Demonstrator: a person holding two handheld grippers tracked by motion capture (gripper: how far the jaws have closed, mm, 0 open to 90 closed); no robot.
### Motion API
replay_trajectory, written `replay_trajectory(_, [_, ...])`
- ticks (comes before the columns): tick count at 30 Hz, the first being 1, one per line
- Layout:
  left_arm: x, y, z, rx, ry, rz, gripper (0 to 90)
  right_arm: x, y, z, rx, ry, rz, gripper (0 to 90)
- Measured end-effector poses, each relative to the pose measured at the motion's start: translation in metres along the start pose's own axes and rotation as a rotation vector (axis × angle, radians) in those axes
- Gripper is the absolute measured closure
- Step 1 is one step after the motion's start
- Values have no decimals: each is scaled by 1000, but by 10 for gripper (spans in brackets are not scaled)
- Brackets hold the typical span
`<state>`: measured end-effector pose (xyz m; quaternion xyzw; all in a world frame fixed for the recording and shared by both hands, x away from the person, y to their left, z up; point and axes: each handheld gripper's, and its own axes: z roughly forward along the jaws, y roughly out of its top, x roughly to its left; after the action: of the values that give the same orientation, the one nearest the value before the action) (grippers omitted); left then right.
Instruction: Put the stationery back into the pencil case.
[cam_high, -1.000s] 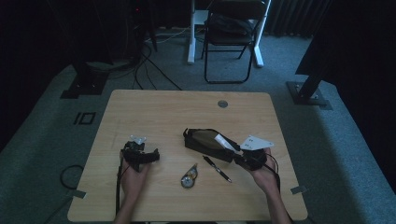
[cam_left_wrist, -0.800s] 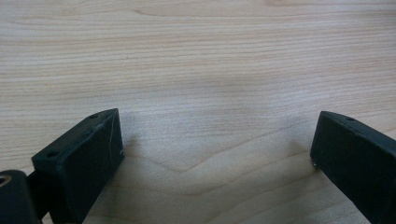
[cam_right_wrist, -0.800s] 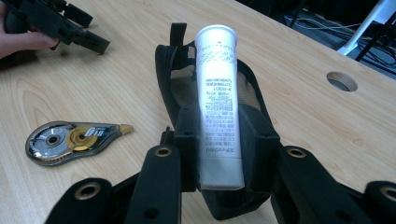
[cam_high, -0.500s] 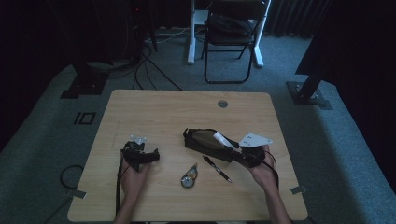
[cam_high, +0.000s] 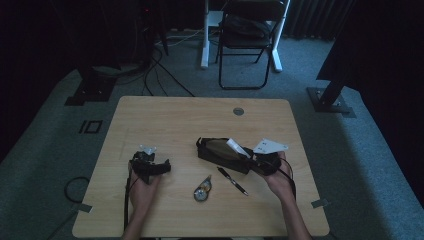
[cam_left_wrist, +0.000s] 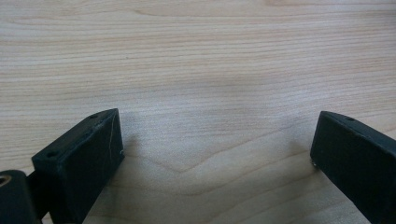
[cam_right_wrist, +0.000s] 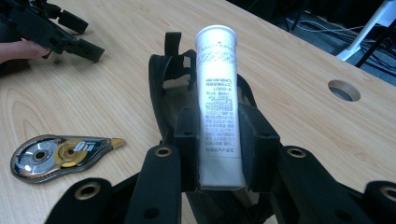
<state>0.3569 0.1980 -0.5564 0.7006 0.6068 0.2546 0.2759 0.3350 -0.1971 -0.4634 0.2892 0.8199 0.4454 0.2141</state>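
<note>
My right gripper (cam_right_wrist: 217, 144) is shut on a white tube (cam_right_wrist: 216, 88) with printed text and holds it lengthwise over the open mouth of a black pouch (cam_right_wrist: 161, 79). In the high view the right gripper (cam_high: 250, 157) sits at the right end of the black pouch (cam_high: 215, 150), and the white tube (cam_high: 237, 148) slants over it. My left gripper (cam_high: 161, 166) rests at the table's left side, held in a hand. Its jaws stand wide apart over bare wood, and the left gripper (cam_left_wrist: 217, 137) has nothing between them.
A correction tape dispenser (cam_high: 202, 191) and a black pen (cam_high: 233, 181) lie on the wooden table (cam_high: 165, 117) in front of the pouch. The dispenser (cam_right_wrist: 60, 151) lies left of my right gripper. A cable hole (cam_high: 238, 111) sits near the far edge. A chair (cam_high: 247, 30) stands beyond.
My right gripper with the tube has shifted slightly left toward the pouch. The left gripper has stayed where it was.
</note>
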Motion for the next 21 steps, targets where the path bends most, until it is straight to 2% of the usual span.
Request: replay_trajectory(21, [0, 0, 0, 0, 0, 1, 27, -6, 6, 15, 10, 18, 4, 714])
